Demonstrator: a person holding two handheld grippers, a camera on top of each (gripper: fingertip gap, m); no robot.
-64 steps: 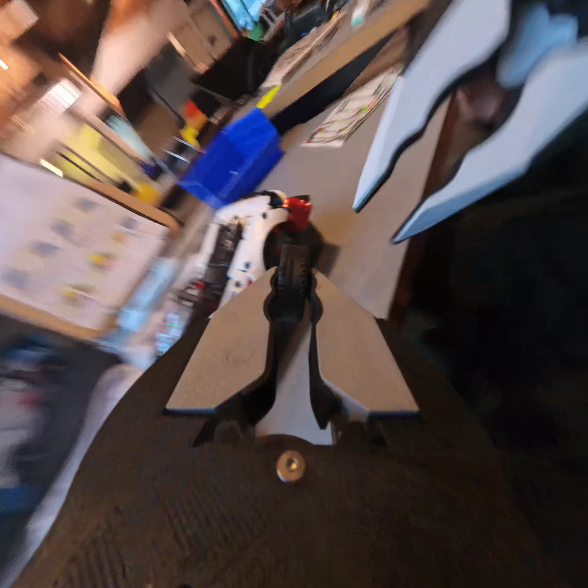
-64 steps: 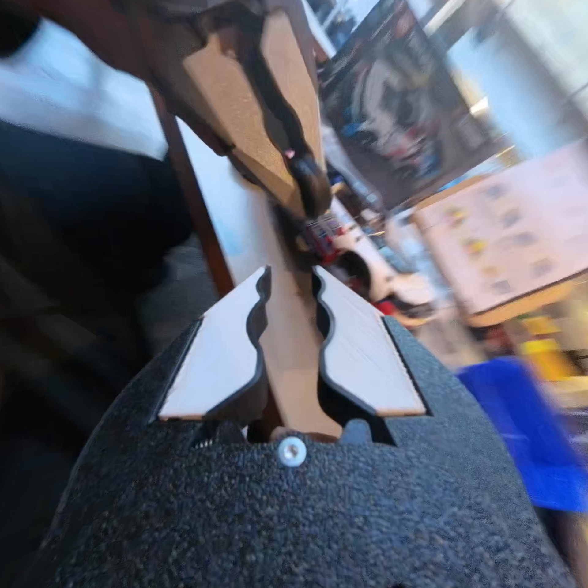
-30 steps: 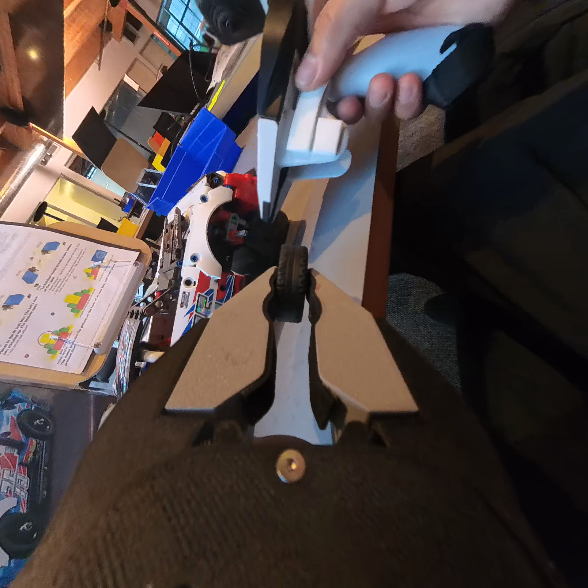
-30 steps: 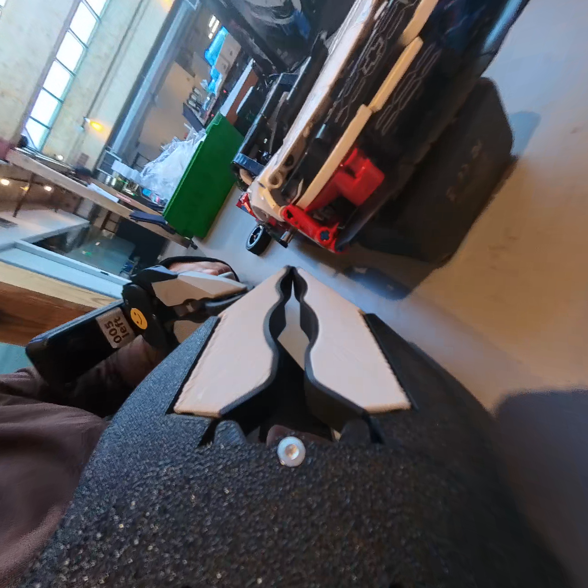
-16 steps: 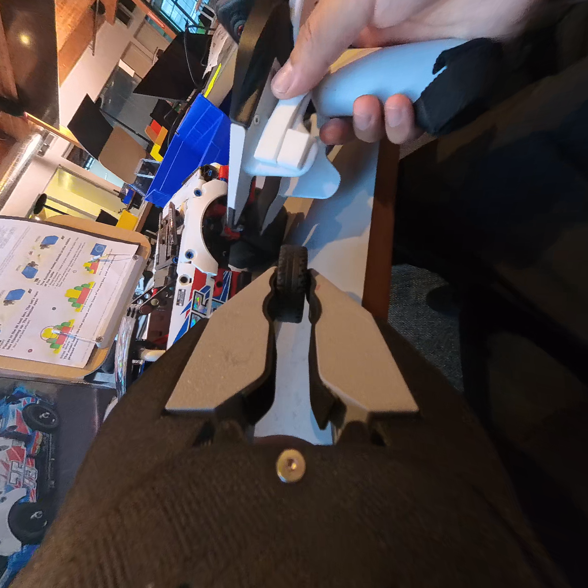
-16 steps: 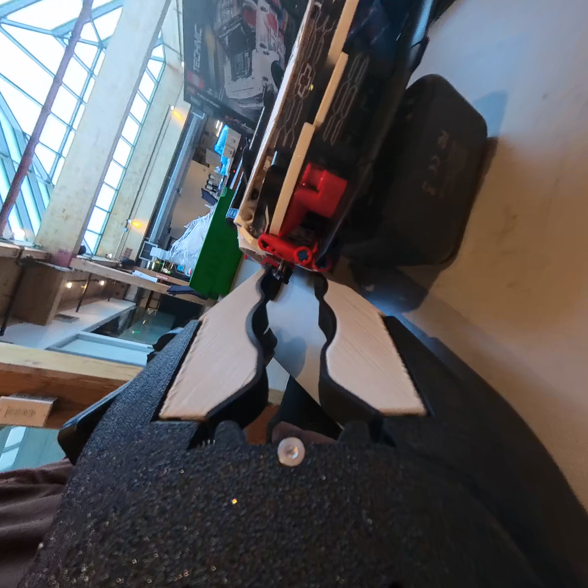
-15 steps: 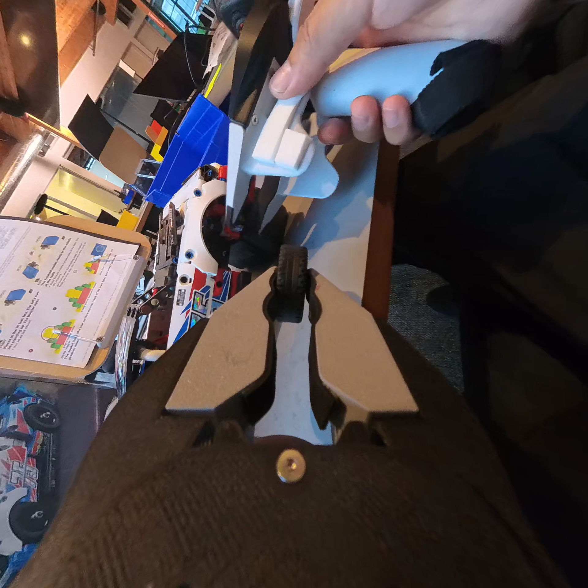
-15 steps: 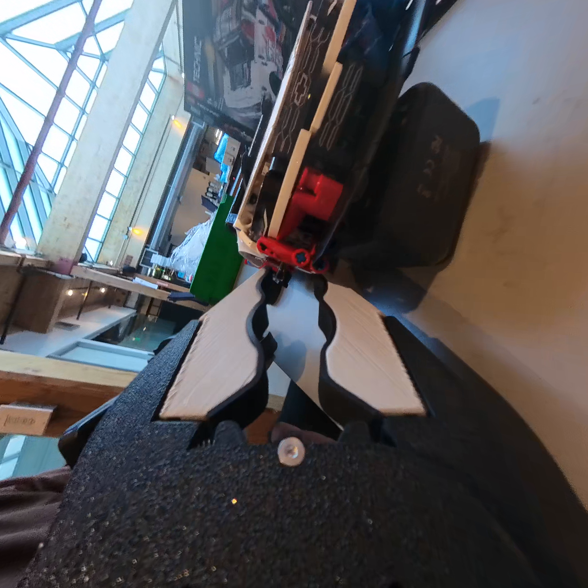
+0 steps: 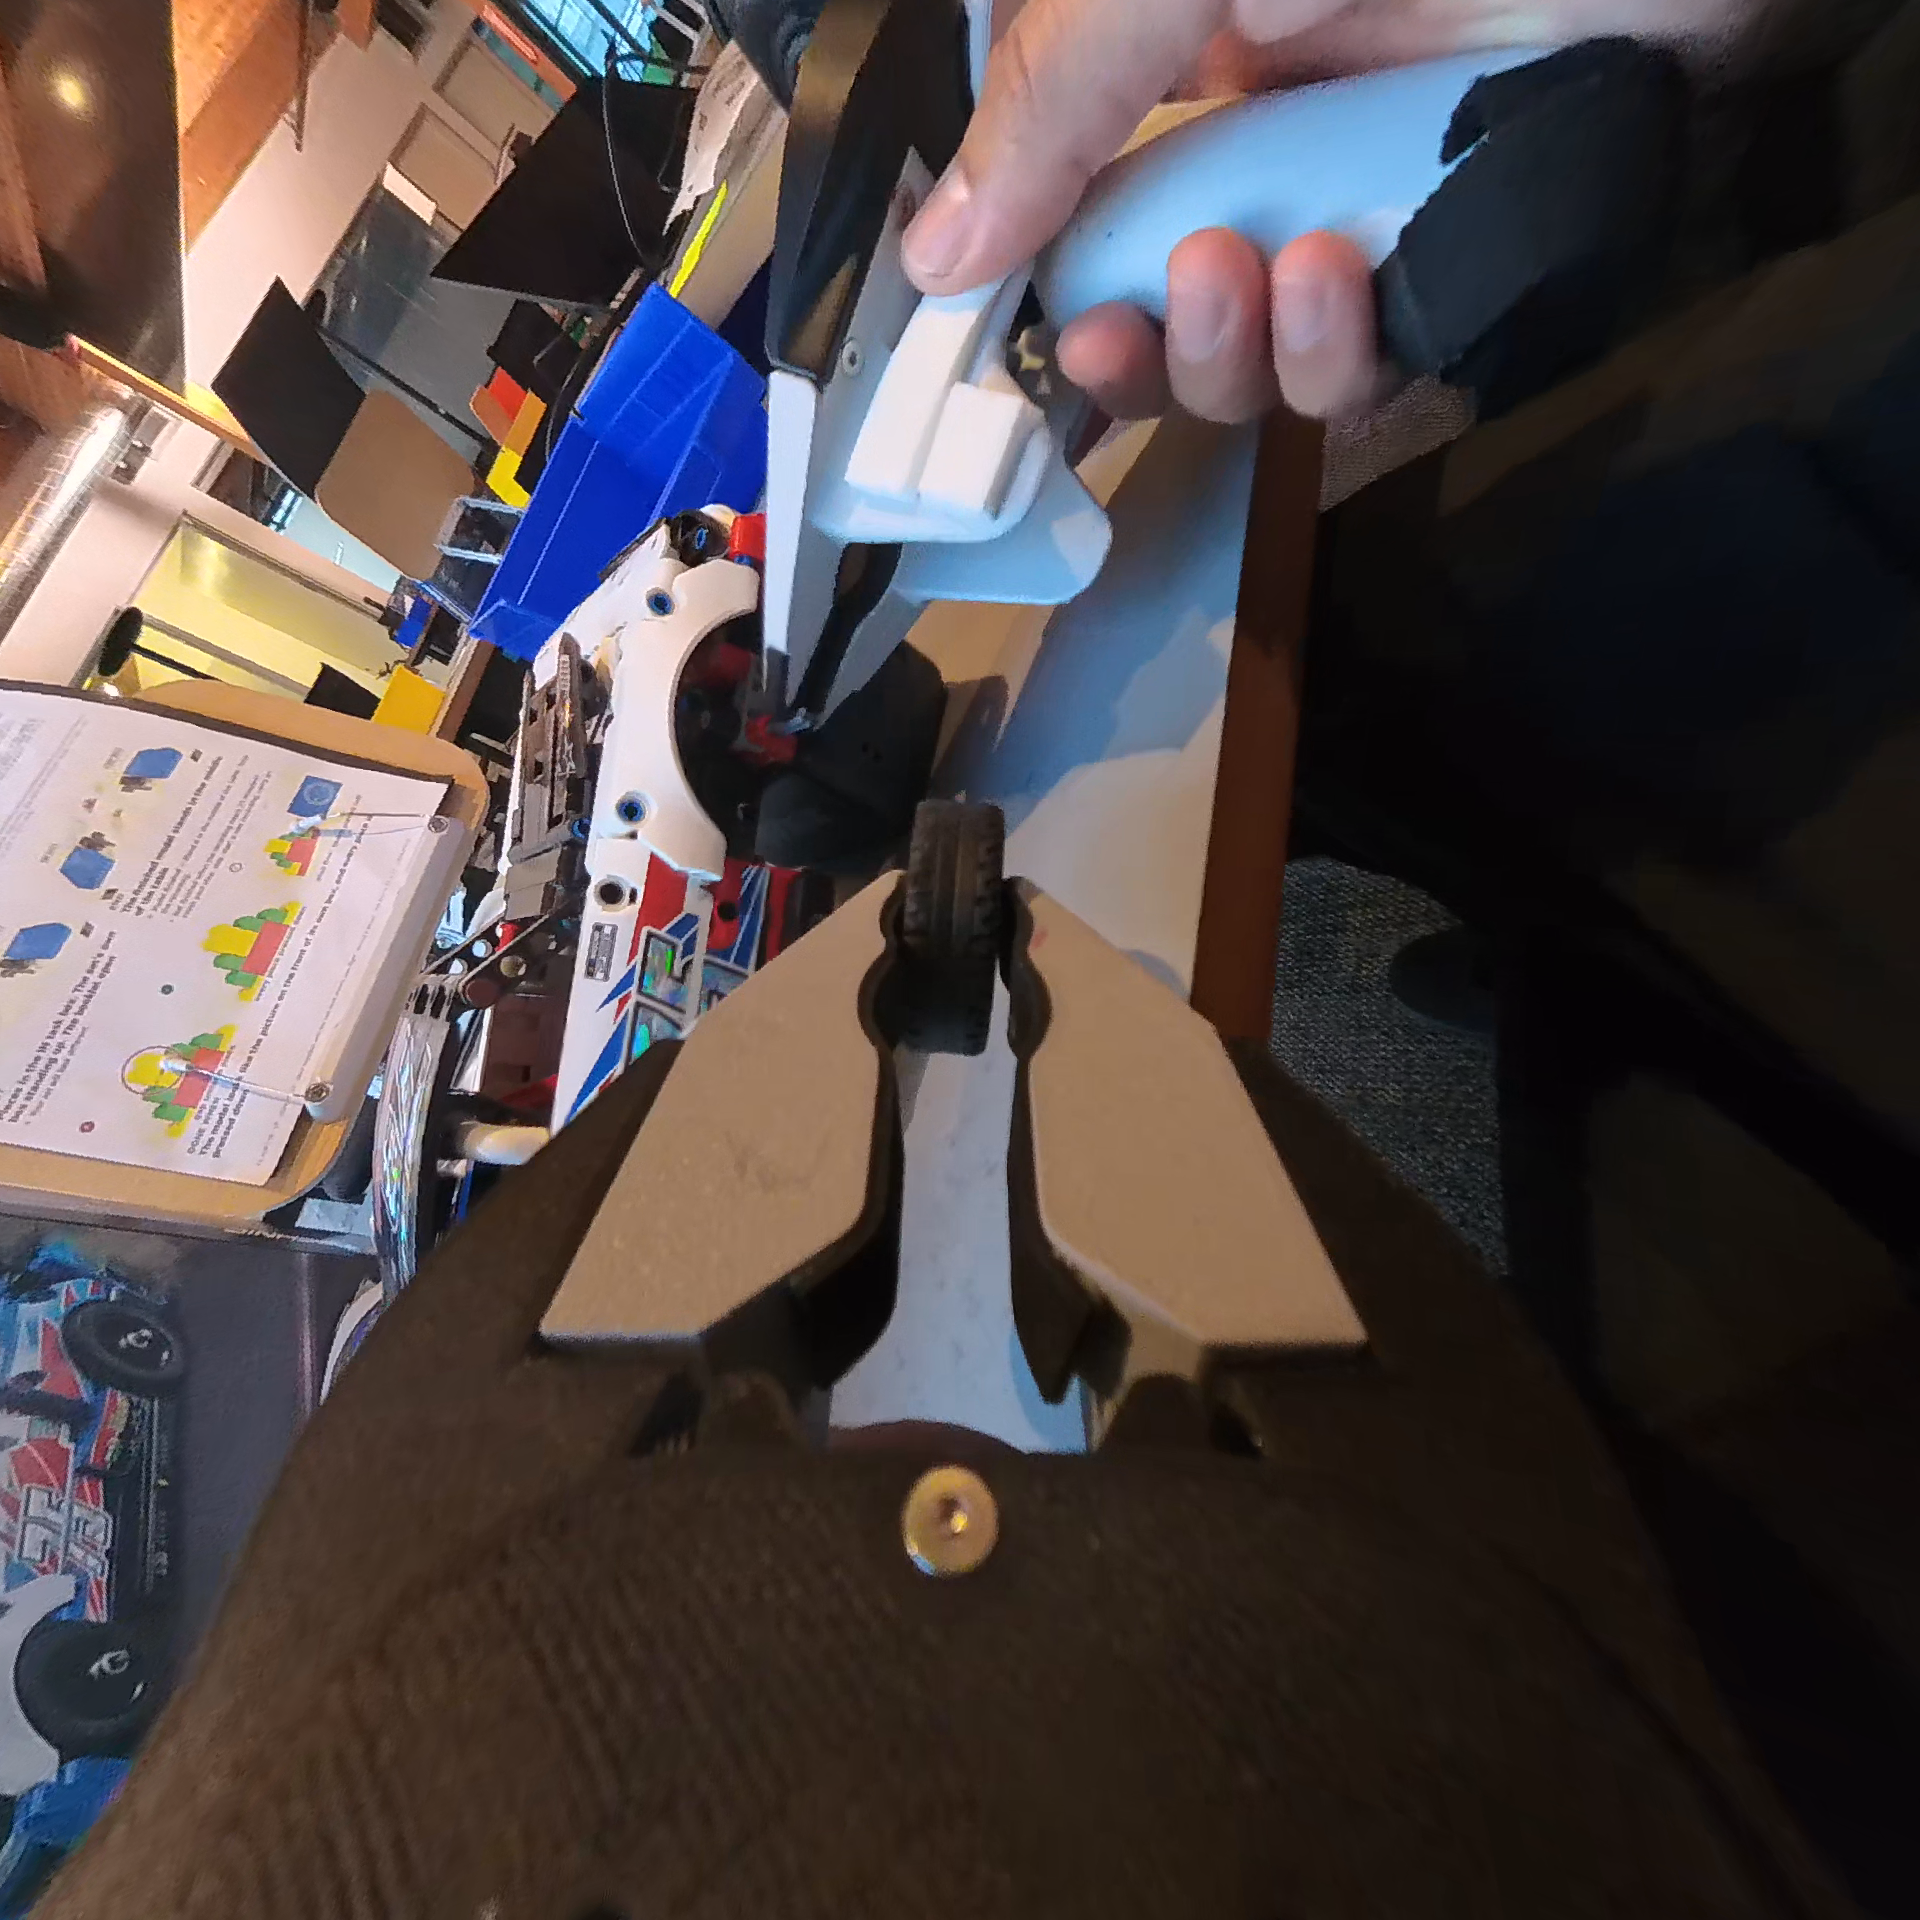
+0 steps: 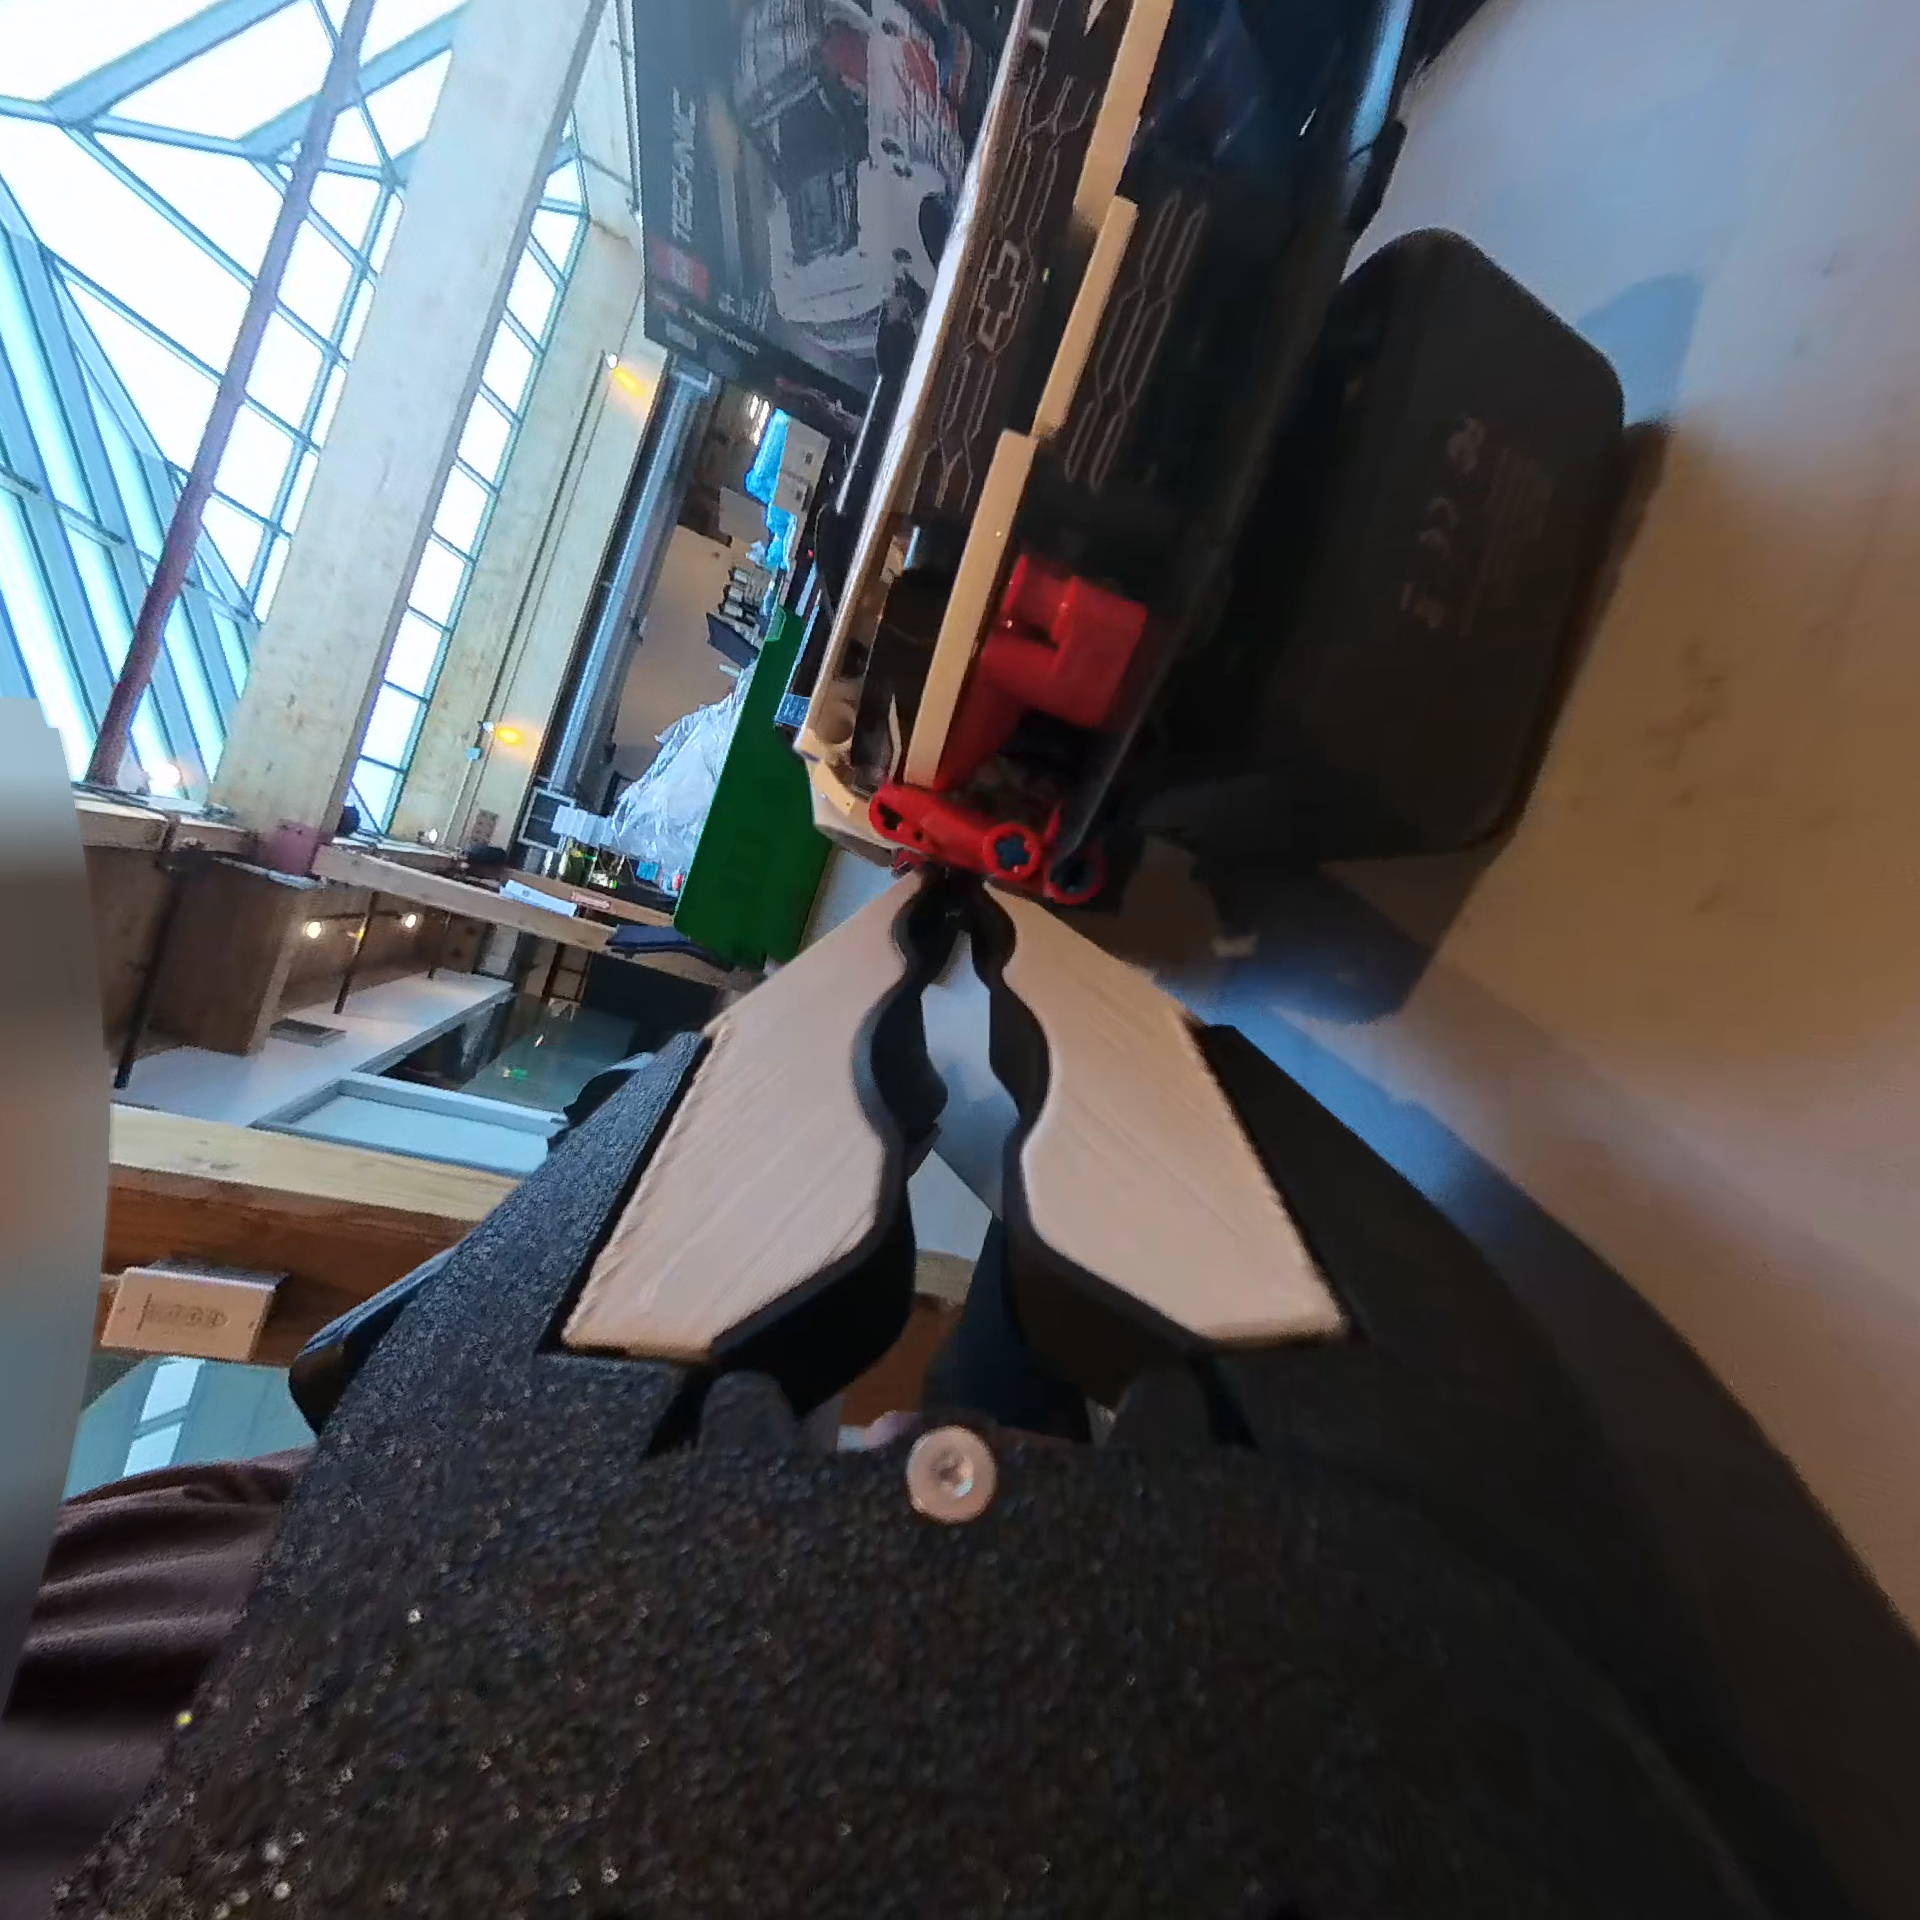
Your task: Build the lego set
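Note:
The Lego car [image 9: 644, 769], white with red and blue markings, lies on the table propped on a black block [image 9: 873, 727]. My left gripper [image 9: 953, 914] is shut on a small black tyre [image 9: 953, 935], held just in front of the car's wheel arch. My right gripper [image 10: 951, 899], held by a hand [image 9: 1091, 156], has its tips at the red axle part [image 10: 977, 842] under the car's body. Its jaws are nearly together, with a small dark pin [image 10: 951, 914] between the tips. It also shows in the left wrist view [image 9: 779, 701], reaching down into the wheel arch.
A blue bin [image 9: 644, 447] stands behind the car. An instruction sheet on a board [image 9: 208, 935] and the set's box [image 9: 73, 1455] are to the left. The table's wooden edge [image 9: 1247, 727] runs on the right. A green bin [image 10: 748, 831] stands farther off. One gripper's finger ends stand about 7 cm off the other's.
My right gripper has moved in to the red axle part and narrowed its jaws on it. My left gripper has held still with the tyre.

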